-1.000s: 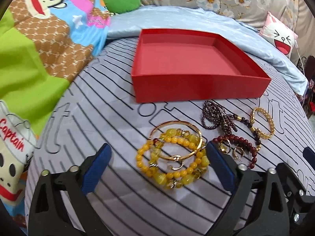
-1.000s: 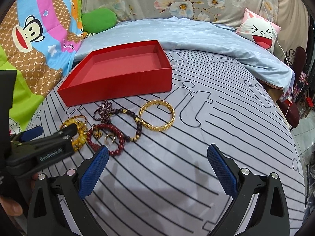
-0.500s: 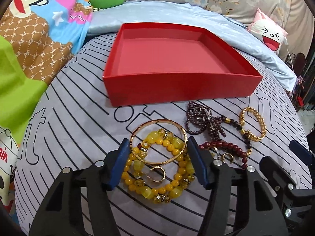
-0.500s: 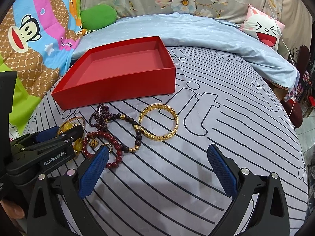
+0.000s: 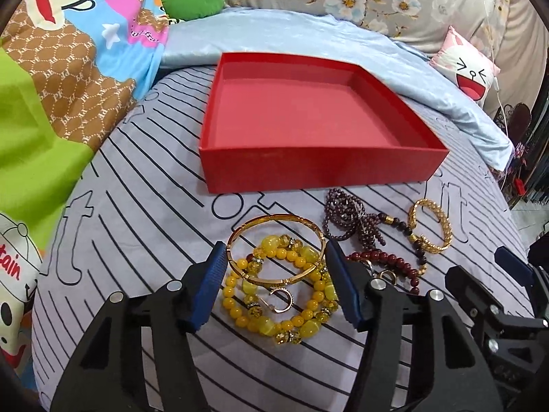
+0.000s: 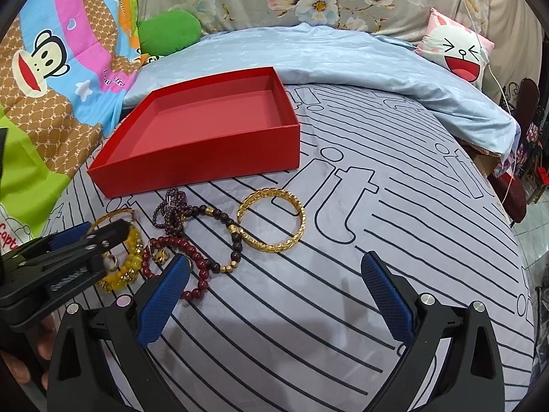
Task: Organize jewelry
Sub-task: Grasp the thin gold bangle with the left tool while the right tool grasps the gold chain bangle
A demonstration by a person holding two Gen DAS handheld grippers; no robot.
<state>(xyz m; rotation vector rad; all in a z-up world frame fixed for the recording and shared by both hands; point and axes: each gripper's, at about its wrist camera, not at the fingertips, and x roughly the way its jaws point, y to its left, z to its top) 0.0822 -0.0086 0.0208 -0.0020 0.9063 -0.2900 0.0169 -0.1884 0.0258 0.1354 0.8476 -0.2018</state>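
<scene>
The left gripper (image 5: pixel 274 281) has its jaws partly closed around the yellow bead bracelets (image 5: pixel 274 295) and gold bangle (image 5: pixel 276 247), pads beside them. The right gripper's (image 6: pixel 274 295) jaws gape wide, empty, dark red bead bracelet (image 6: pixel 192 261) by their left pad.

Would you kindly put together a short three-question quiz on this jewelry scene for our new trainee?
1. True or false: the red box already holds a bracelet.
2. Which pieces lie between the fingers of the left gripper?
A. the woven gold bracelet
B. the thin gold bangle and the yellow bead bracelets
C. the dark purple bead strand
3. Fill in: the right gripper is ____, with nothing between its fingers.

Key
1. False; its red floor is bare.
2. B; the blue pads sit on either side of them, on the striped sheet.
3. open
</scene>
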